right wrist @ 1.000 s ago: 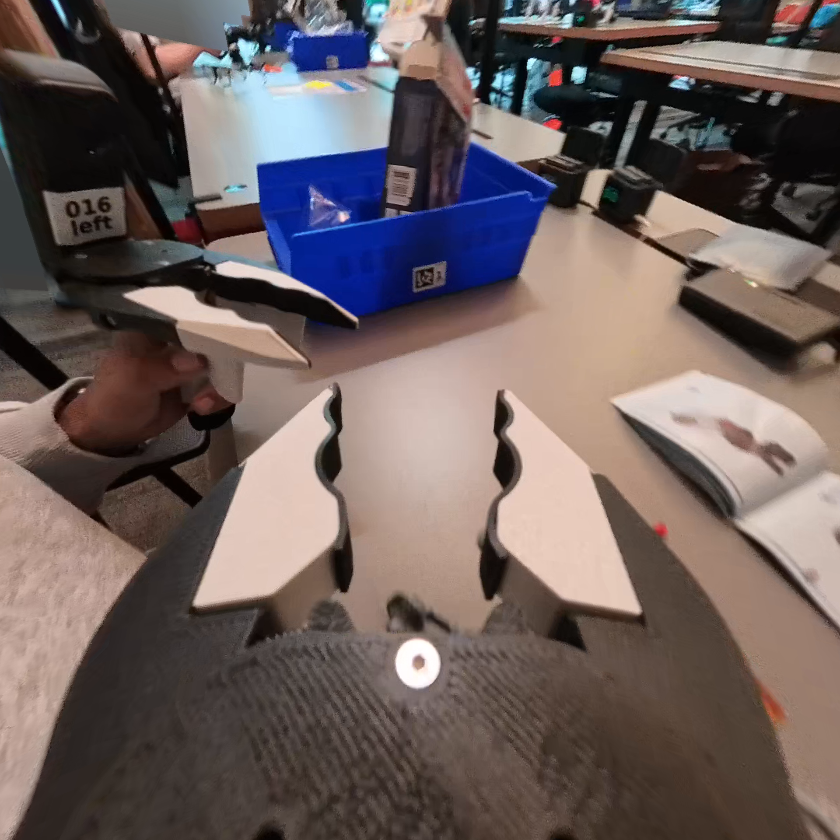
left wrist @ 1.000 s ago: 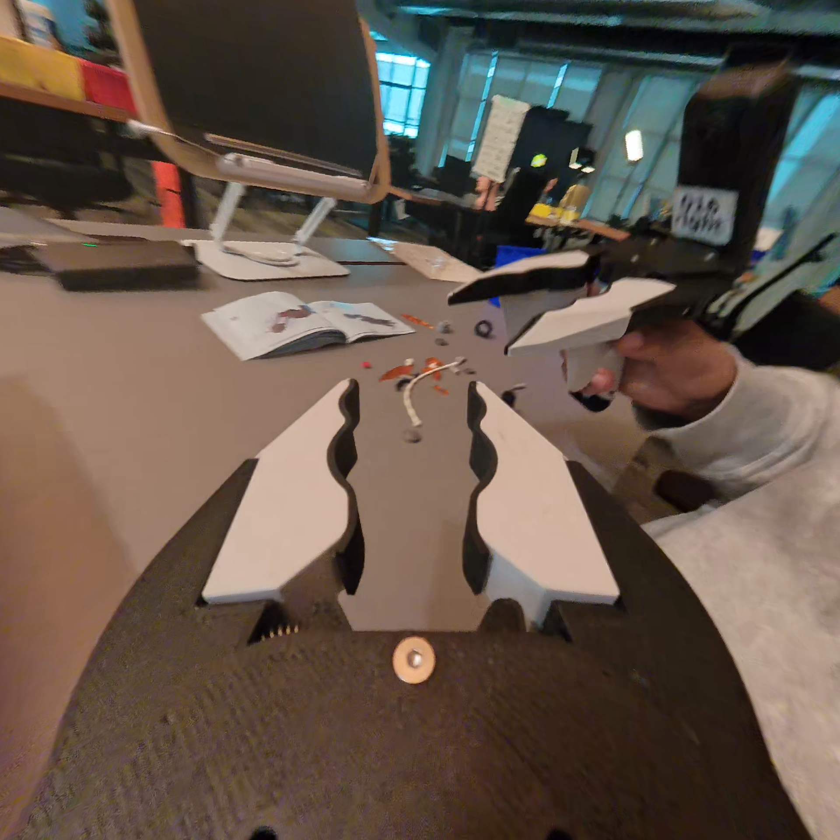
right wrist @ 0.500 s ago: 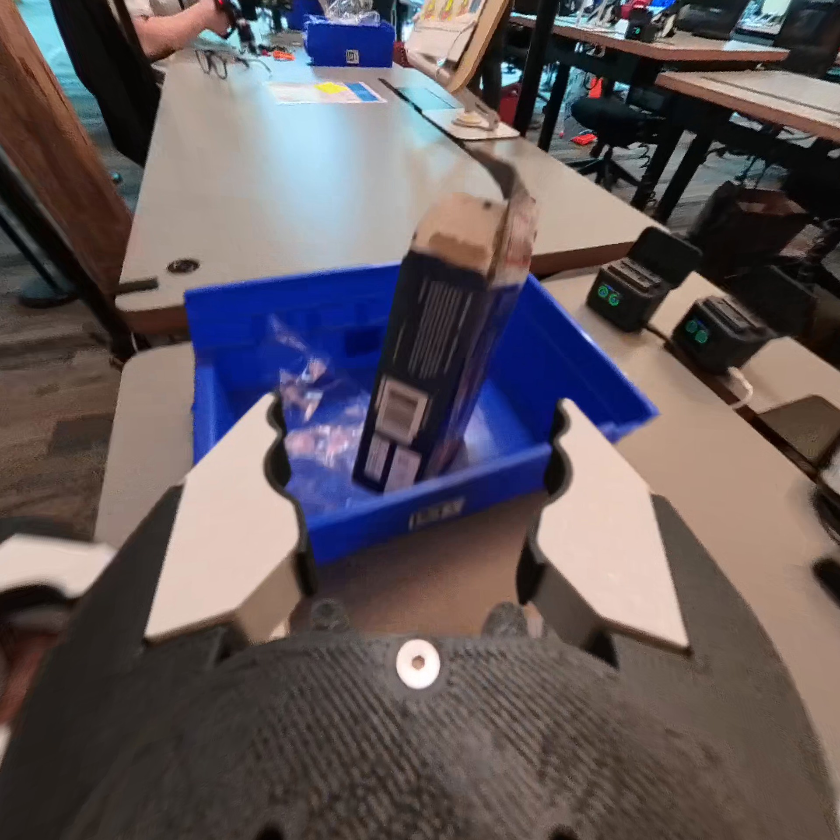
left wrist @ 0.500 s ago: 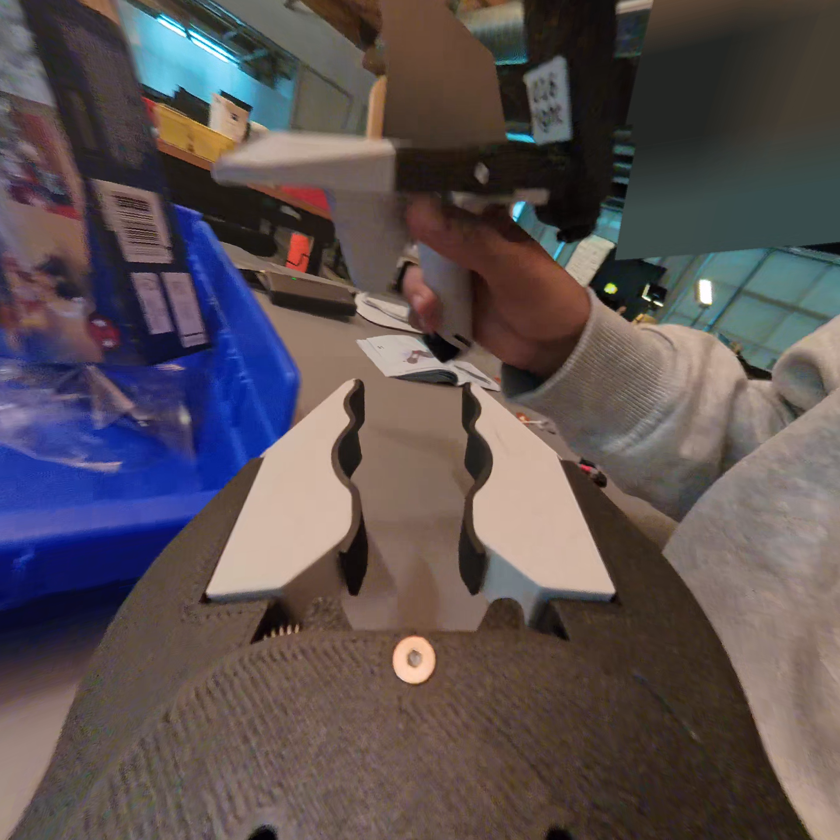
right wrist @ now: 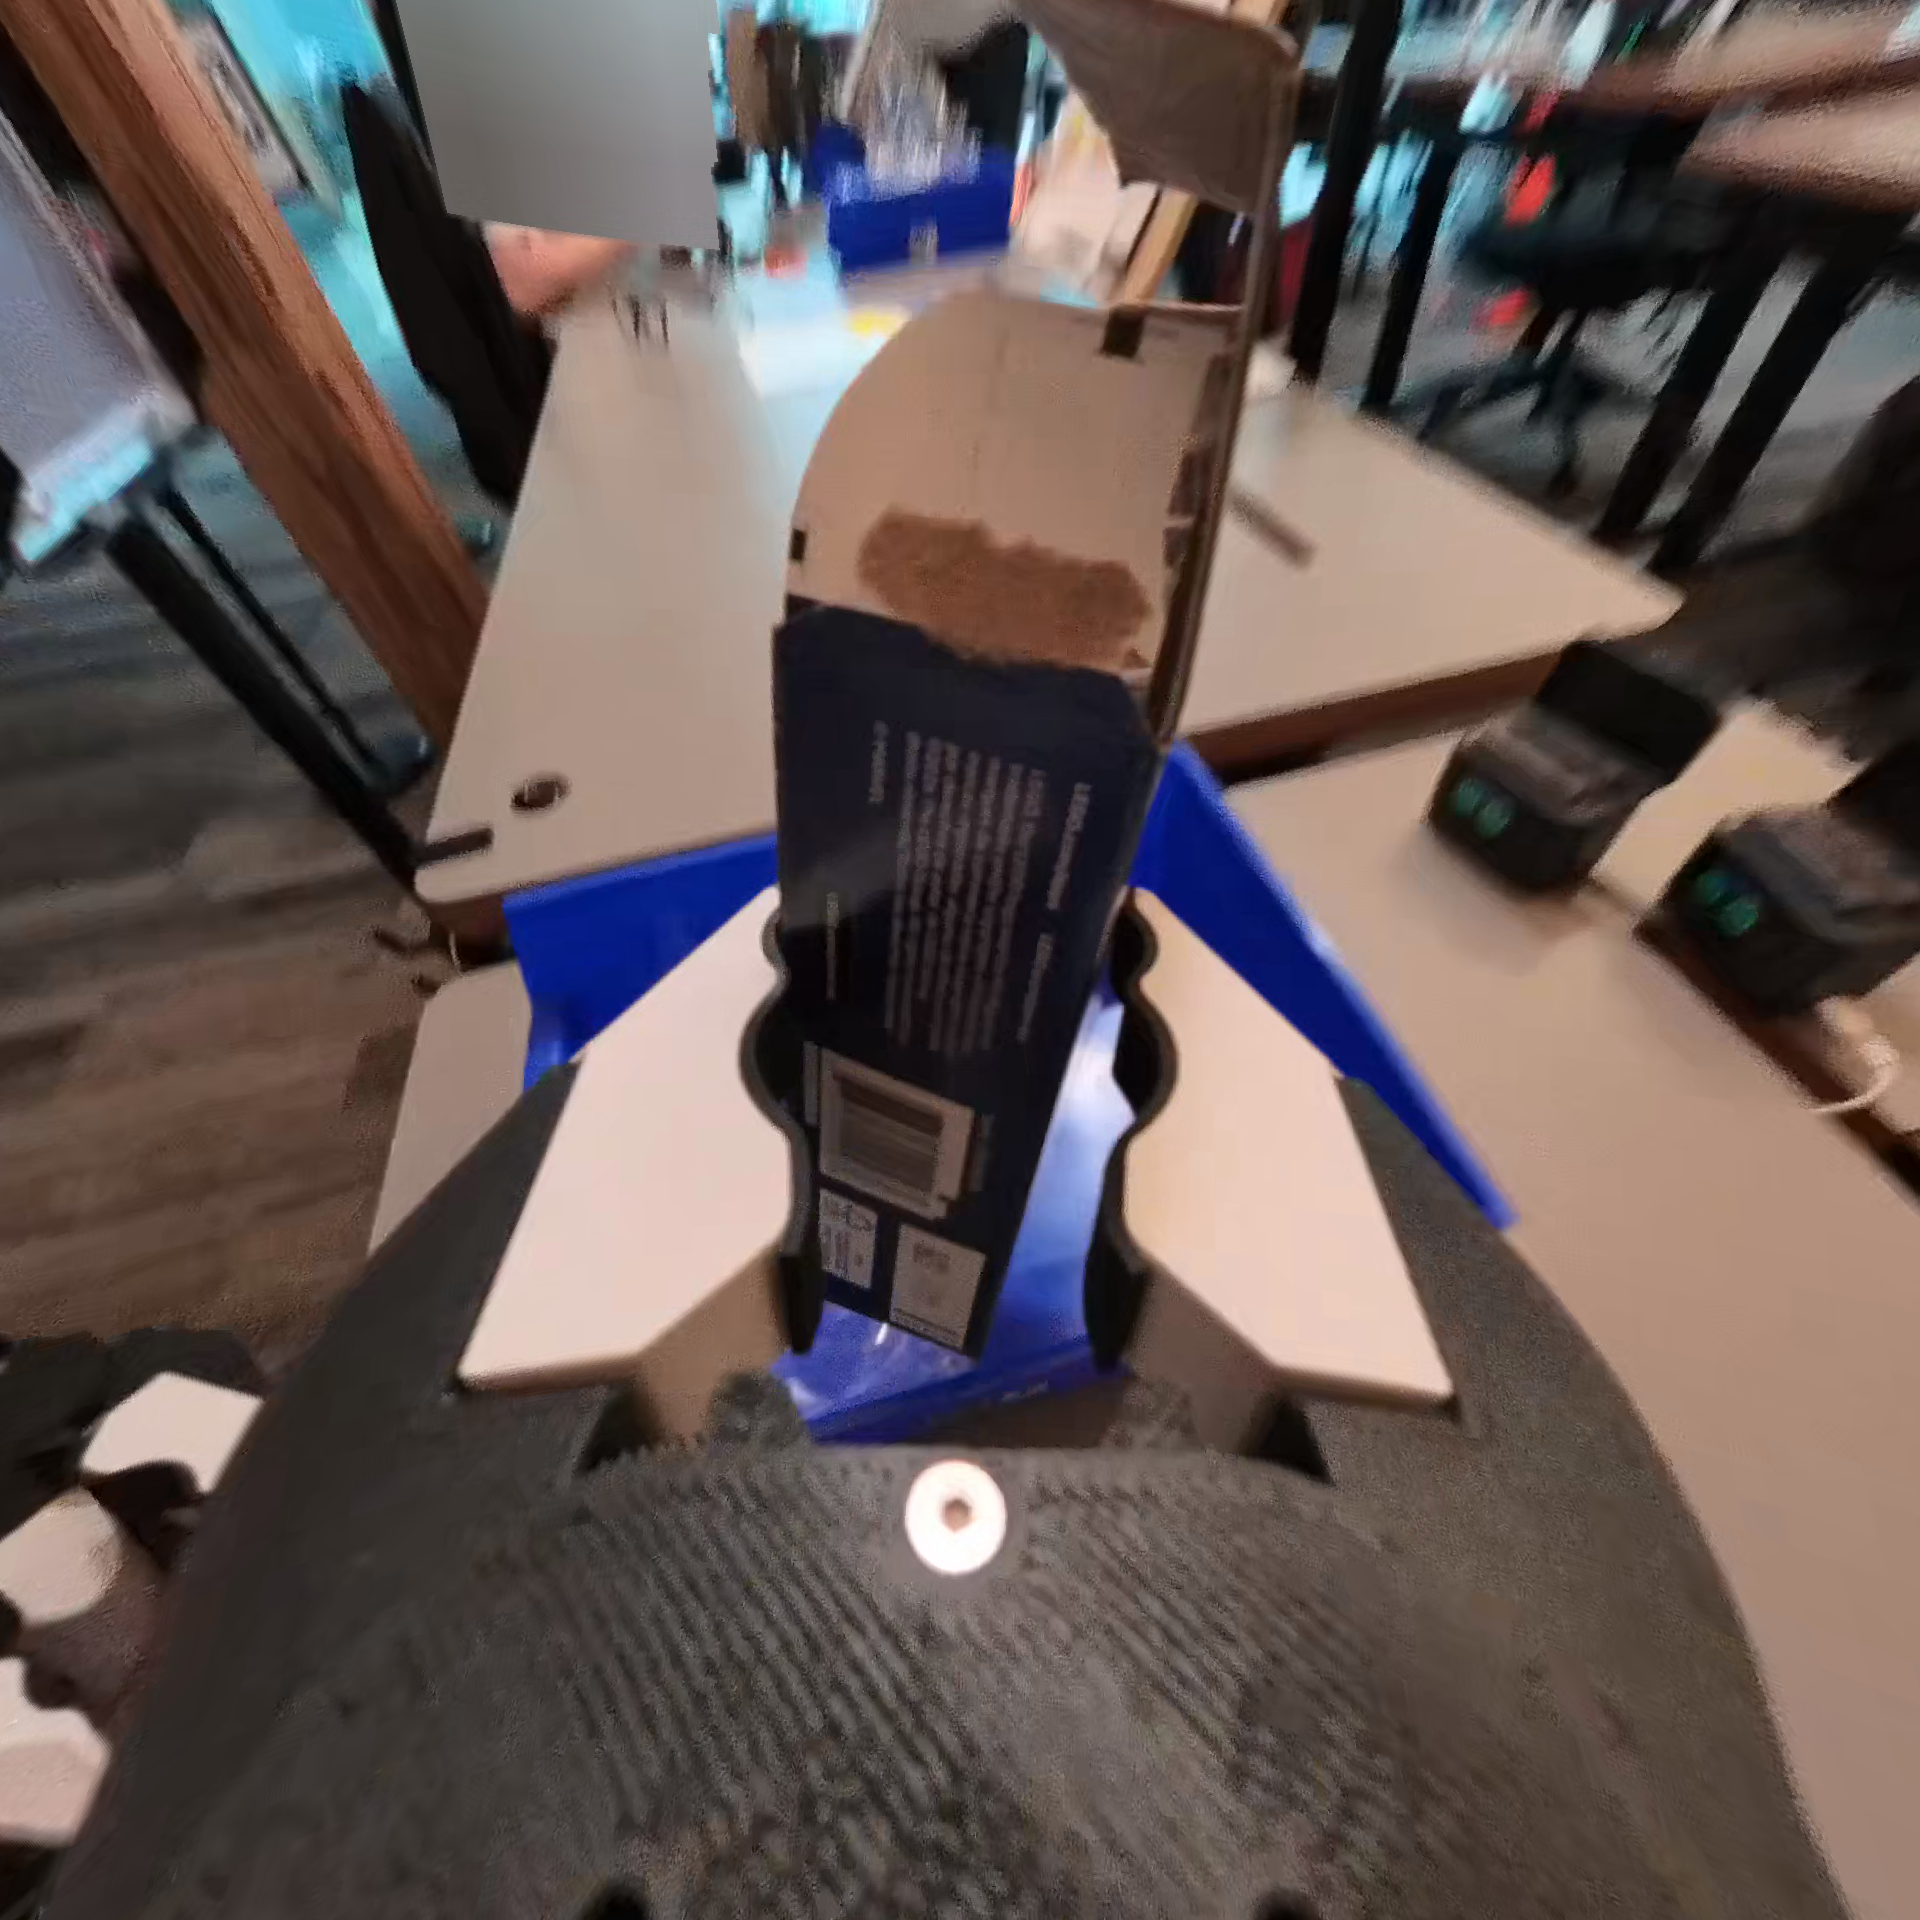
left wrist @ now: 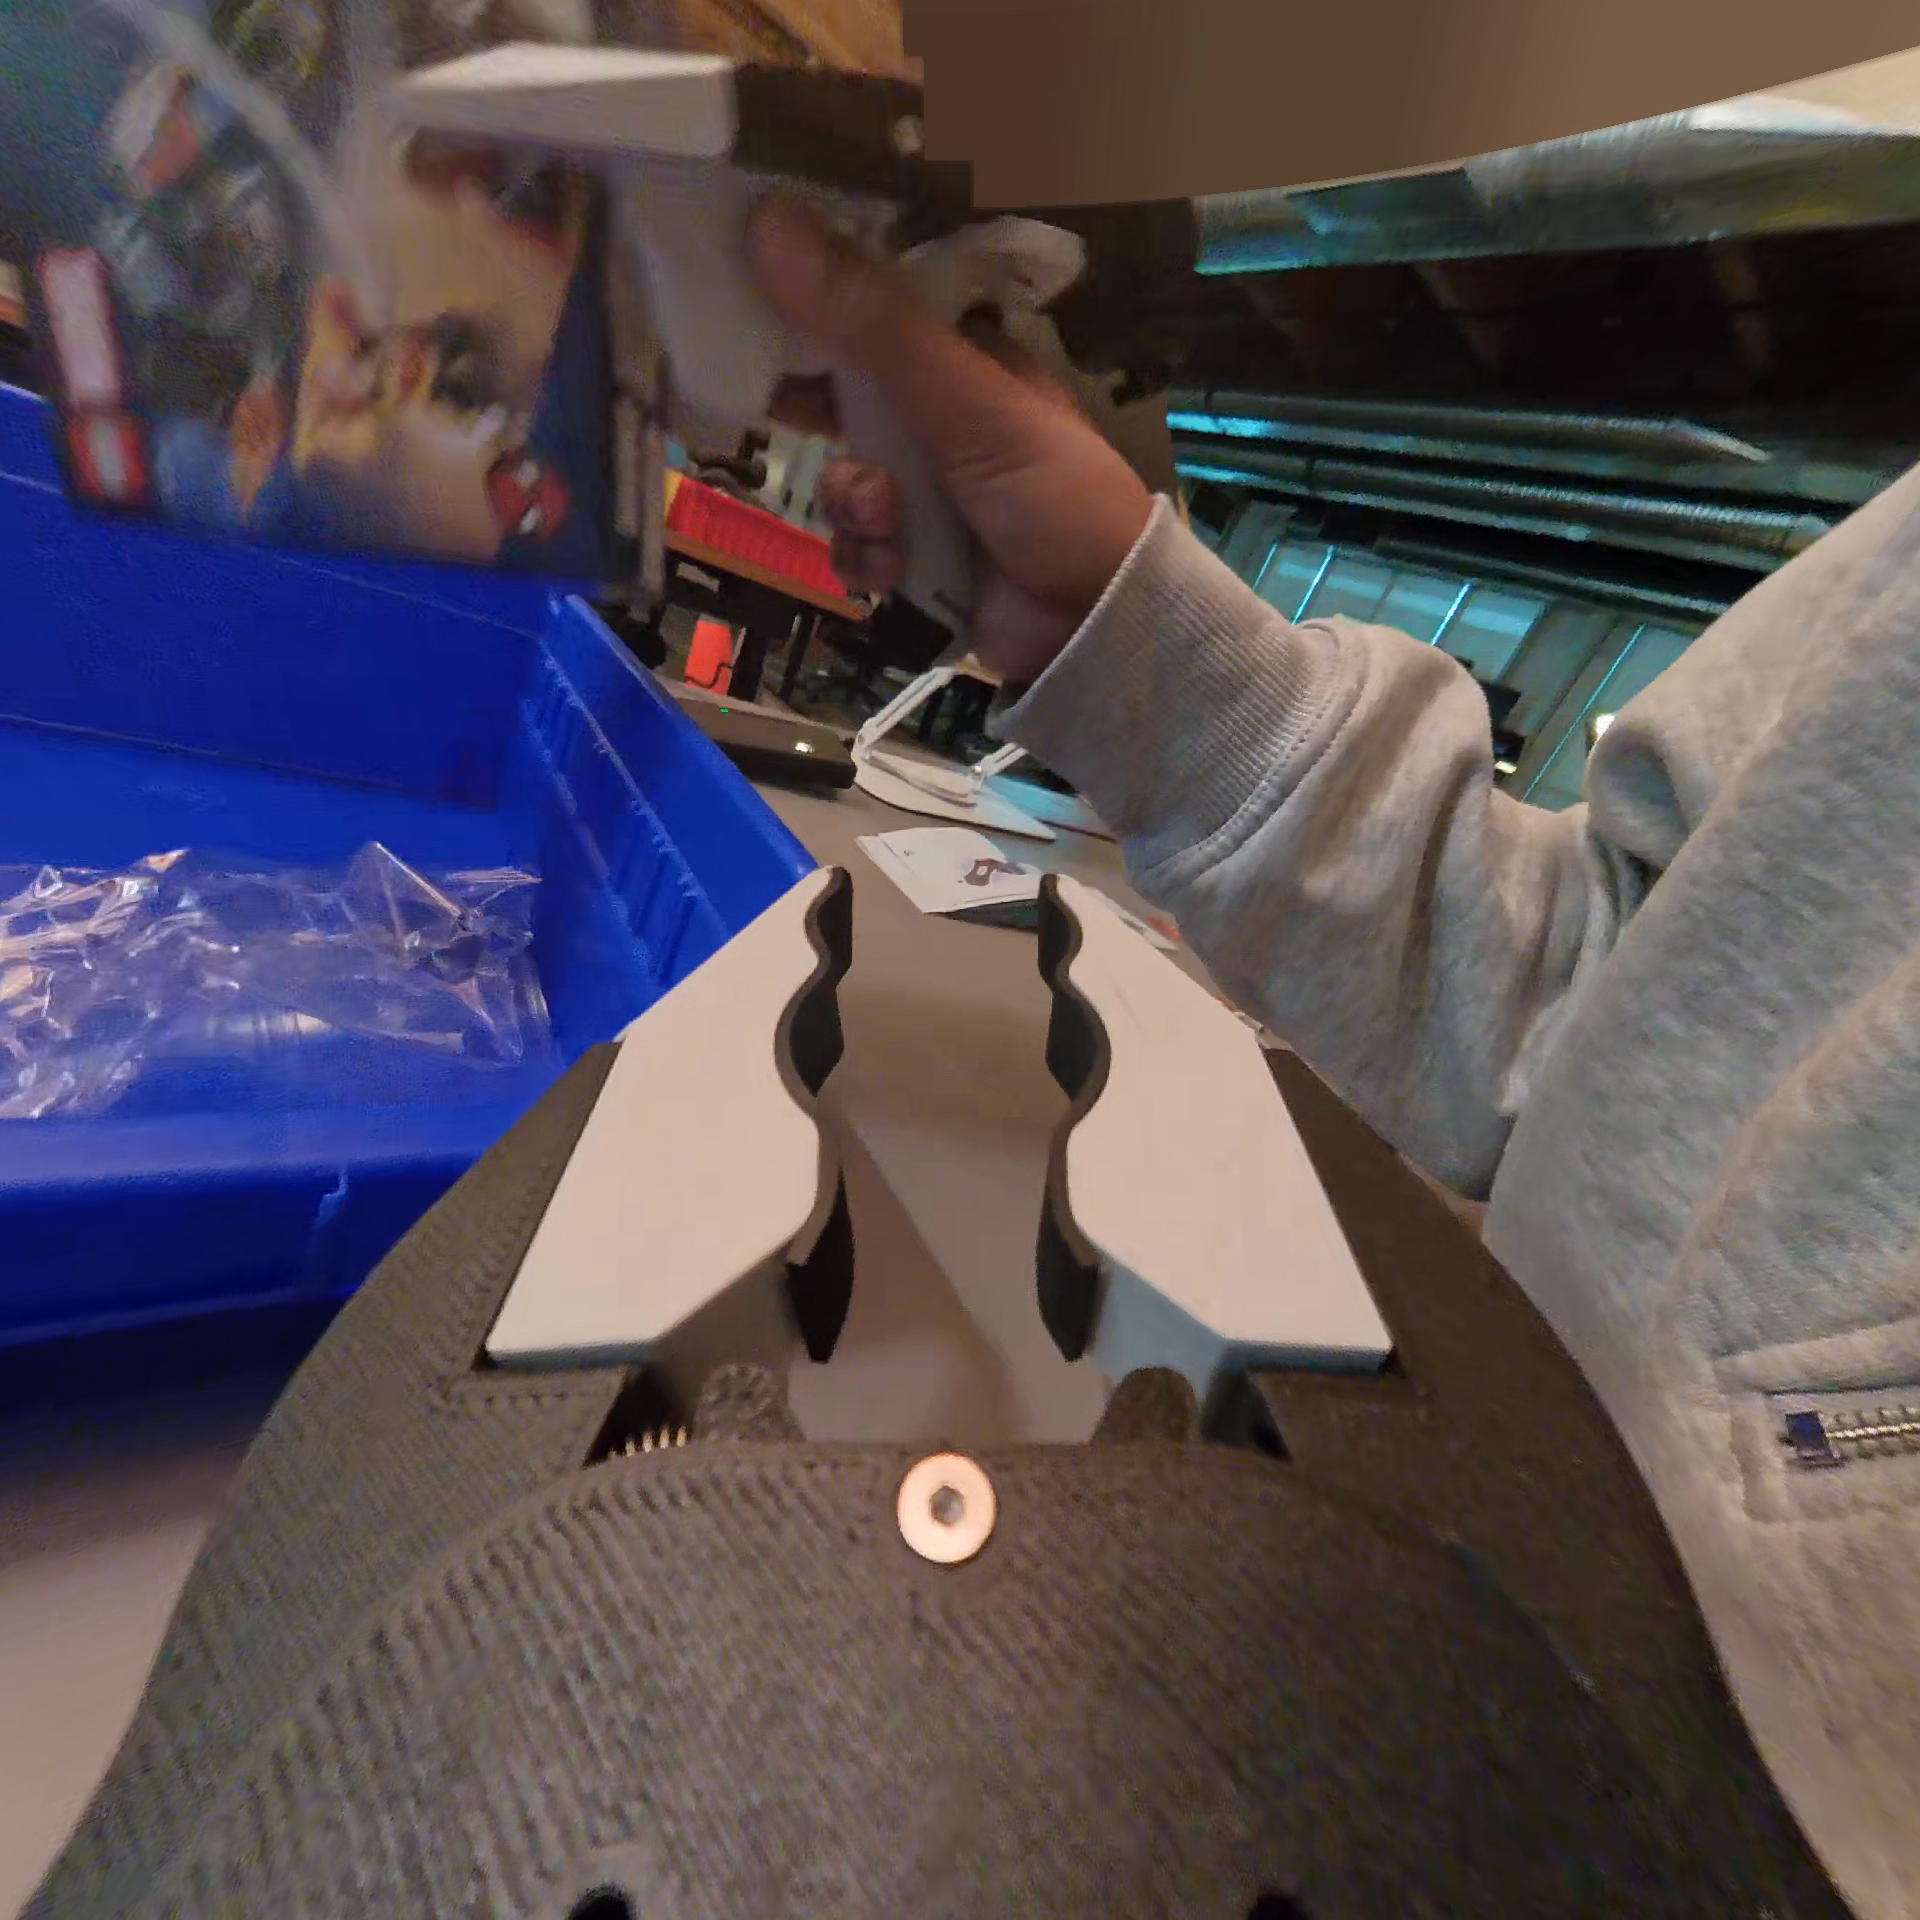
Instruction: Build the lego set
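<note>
Now | lego box point(right wrist: 966, 914) upright in blue bin point(right wrist: 1288, 935), between right gripper point(right wrist: 951, 925) jaws, apart | left gripper point(left wrist: 943, 904) jaws apart, empty

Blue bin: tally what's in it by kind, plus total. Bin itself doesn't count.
Opened dark cardboard box, standing on end between the right gripper's fingers: 1
Clear plastic bags, crumpled together on the bin floor: 1 heap, separate bags cannot be told apart
Total: 2 items that can be made out
</note>
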The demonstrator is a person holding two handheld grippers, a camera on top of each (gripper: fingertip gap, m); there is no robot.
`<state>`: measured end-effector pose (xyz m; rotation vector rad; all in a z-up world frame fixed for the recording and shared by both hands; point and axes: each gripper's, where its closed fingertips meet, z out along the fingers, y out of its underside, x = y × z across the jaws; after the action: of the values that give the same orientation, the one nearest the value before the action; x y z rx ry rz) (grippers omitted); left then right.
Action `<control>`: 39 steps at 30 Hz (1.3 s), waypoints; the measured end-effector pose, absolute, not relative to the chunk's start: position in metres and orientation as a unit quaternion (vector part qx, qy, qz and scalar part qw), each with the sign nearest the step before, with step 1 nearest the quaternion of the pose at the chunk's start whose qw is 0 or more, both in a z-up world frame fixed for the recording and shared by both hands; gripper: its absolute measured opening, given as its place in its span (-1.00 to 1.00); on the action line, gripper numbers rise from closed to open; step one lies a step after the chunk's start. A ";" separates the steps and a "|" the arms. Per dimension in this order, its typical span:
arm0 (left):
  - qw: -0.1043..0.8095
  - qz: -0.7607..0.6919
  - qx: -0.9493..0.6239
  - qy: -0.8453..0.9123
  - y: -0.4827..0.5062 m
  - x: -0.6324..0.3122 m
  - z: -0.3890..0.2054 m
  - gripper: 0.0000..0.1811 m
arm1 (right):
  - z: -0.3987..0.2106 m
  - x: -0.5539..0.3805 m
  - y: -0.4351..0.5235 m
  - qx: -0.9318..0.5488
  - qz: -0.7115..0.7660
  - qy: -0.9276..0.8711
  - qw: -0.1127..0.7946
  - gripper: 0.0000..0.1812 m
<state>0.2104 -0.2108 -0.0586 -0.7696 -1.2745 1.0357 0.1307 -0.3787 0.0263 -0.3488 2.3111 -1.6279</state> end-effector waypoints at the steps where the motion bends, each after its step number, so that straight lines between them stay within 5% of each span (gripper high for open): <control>1: 0.621 0.449 -0.329 -0.551 -0.212 0.212 -0.058 -0.63 | 0.044 0.124 -0.373 -0.118 -0.593 0.785 0.137 -0.36; 7: 0.606 0.475 -0.307 -0.559 -0.223 0.219 -0.056 -0.55 | 0.097 0.092 -0.324 -0.109 -0.674 0.728 0.060 -0.36; 14: 0.533 0.531 -0.281 -0.595 -0.263 0.240 -0.037 -0.53 | 0.087 0.080 -0.306 -0.098 -0.674 0.728 0.080 -0.37; 18: 0.440 0.500 -0.305 -0.680 -0.318 0.244 -0.044 -0.36 | 0.091 0.087 -0.301 -0.095 -0.682 0.717 0.108 -0.38; 21: 0.357 0.316 -0.384 -0.791 -0.331 0.223 -0.110 -0.03 | 0.089 0.092 -0.299 -0.088 -0.684 0.714 0.123 -0.38; 22: 0.314 0.317 -0.403 -0.799 -0.339 0.222 -0.114 -0.26 | 0.088 0.095 -0.298 -0.084 -0.684 0.712 0.132 -0.38; 23: 0.286 0.319 -0.425 -0.797 -0.343 0.220 -0.117 -0.23 | 0.088 0.097 -0.298 -0.081 -0.685 0.710 0.141 -0.38; 25: 0.241 0.282 -0.447 -0.814 -0.347 0.217 -0.129 -0.52 | 0.088 0.104 -0.301 -0.076 -0.687 0.706 0.155 -0.38; 27: 0.237 0.255 -0.465 -0.814 -0.348 0.209 -0.132 -0.56 | 0.087 0.108 -0.307 -0.078 -0.688 0.706 0.152 -0.38; 30: 0.260 0.221 -0.471 -0.814 -0.353 0.200 -0.135 -0.89 | 0.082 0.110 -0.321 -0.080 -0.687 0.710 0.128 -0.38; 39: 0.327 0.400 -0.383 -0.766 -0.386 0.245 -0.041 -0.97 | 0.046 0.116 -0.360 -0.030 -0.683 0.714 0.148 -0.39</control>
<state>0.2448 -0.3865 -0.0406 -1.0039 -2.0053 1.0484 0.1157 -0.3597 0.0463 -0.0857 2.0541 -1.9646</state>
